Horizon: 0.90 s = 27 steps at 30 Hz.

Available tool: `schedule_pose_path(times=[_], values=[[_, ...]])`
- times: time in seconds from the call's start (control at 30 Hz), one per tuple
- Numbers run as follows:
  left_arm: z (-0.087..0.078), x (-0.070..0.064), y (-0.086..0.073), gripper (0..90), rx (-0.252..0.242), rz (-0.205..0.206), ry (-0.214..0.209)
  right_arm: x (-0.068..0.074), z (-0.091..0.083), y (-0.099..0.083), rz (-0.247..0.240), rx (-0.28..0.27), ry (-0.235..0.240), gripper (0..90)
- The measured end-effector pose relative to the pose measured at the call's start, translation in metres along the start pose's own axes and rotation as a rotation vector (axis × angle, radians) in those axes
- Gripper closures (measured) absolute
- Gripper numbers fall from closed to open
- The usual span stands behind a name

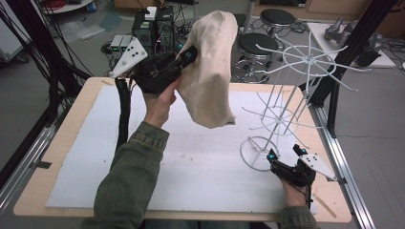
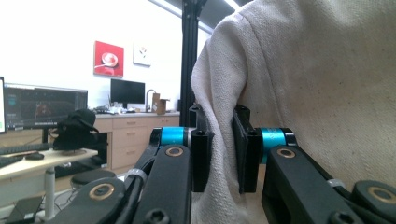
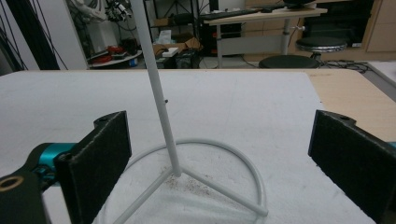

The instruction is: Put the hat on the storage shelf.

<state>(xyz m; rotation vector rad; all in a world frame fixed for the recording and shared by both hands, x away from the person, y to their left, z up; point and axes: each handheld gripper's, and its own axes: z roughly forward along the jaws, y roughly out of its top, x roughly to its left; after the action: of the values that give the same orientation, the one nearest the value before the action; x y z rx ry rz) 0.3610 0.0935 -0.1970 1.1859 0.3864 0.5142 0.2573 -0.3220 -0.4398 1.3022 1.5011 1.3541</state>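
One cream cloth (image 1: 210, 71) hangs pinched in the left gripper (image 1: 187, 57), unlabelled.

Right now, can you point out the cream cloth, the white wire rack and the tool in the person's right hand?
cream cloth (image 1: 210, 71): high view, middle of the hanging fabric.
white wire rack (image 1: 278, 120): high view, its upright pole.
right gripper (image 1: 285, 161): high view, between its open jaws.

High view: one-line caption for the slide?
Left tongs hold a beige cloth hat aloft beside a white wire rack; open right tongs rest near its ring base.
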Motion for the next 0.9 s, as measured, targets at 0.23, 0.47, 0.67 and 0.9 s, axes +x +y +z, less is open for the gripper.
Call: schedule_pose_path(times=[0.23, 0.47, 0.67, 0.9], values=[[0.007, -0.003, 0.021, 79.6, -0.039, -0.006, -0.041, 0.000, 0.000, 0.000, 0.005, -0.004, 0.002, 4.9], [0.021, -0.011, 0.030, 79.6, -0.035, -0.008, -0.073, 0.000, -0.001, 0.000, -0.001, -0.009, 0.002, 4.9], [0.040, -0.018, 0.034, 79.5, -0.022, 0.001, -0.081, 0.000, -0.001, 0.000, 0.002, -0.005, 0.004, 4.9], [0.059, -0.026, 0.040, 79.3, -0.005, 0.015, -0.084, 0.000, -0.003, 0.000, 0.004, -0.007, 0.004, 4.9]])
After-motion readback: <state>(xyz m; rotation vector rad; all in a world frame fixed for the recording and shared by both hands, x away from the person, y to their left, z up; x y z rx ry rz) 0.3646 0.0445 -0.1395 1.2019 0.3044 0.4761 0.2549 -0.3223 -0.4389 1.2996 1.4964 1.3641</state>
